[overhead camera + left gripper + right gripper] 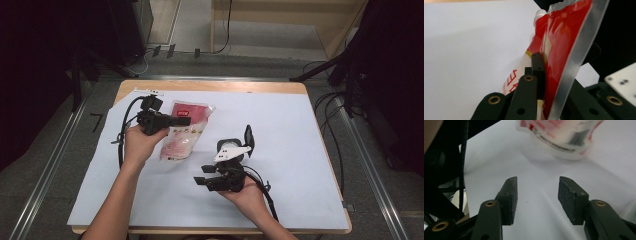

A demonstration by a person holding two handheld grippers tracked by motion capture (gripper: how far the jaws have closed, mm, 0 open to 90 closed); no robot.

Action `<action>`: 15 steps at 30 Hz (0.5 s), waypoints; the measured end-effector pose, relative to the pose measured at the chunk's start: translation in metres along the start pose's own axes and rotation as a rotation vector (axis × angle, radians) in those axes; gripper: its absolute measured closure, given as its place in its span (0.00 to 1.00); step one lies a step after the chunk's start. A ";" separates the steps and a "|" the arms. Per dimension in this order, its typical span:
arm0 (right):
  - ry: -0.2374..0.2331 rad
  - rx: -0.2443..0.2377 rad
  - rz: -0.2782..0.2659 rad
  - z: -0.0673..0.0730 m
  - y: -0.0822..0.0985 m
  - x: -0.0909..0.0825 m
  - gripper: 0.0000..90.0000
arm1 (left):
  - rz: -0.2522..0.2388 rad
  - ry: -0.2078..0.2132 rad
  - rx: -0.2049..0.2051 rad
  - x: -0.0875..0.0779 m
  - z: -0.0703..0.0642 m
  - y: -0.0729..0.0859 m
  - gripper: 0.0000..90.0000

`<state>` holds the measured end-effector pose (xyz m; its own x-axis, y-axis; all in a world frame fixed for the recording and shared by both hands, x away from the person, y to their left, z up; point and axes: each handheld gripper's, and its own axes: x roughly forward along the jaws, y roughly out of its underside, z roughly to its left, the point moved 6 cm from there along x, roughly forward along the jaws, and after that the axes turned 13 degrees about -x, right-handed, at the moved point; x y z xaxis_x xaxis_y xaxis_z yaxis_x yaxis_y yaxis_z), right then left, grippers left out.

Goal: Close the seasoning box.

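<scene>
At a paper-covered table (300,150), the left gripper (182,120) has its jaws clamped on the sealed edge of a red-and-white pouch (184,131) lying left of centre, while the right gripper (201,181), jaws half open and empty, waits nearer. A firm pinch and slow lift should steady the limp pouch; open paper stretches right, the table's left edge lies closer.

The pouch (564,135) is blurred and cut off at the top edge of the right gripper view, its print unreadable.
</scene>
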<state>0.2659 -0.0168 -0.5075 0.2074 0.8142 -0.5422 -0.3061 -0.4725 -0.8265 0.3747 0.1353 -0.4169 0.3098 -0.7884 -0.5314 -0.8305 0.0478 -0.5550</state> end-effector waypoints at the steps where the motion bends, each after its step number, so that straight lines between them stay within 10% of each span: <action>1: 0.001 -0.005 0.004 0.001 0.000 -0.002 0.56 | 0.002 0.000 0.004 0.002 0.001 0.001 1.00; 15: 0.002 -0.016 0.022 0.003 0.009 -0.022 0.56 | -0.003 0.025 -0.017 -0.011 0.012 0.008 0.96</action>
<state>0.2561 -0.0379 -0.5024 0.2026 0.8028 -0.5608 -0.2960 -0.4956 -0.8165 0.3701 0.1517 -0.4237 0.3005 -0.8039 -0.5133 -0.8372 0.0355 -0.5457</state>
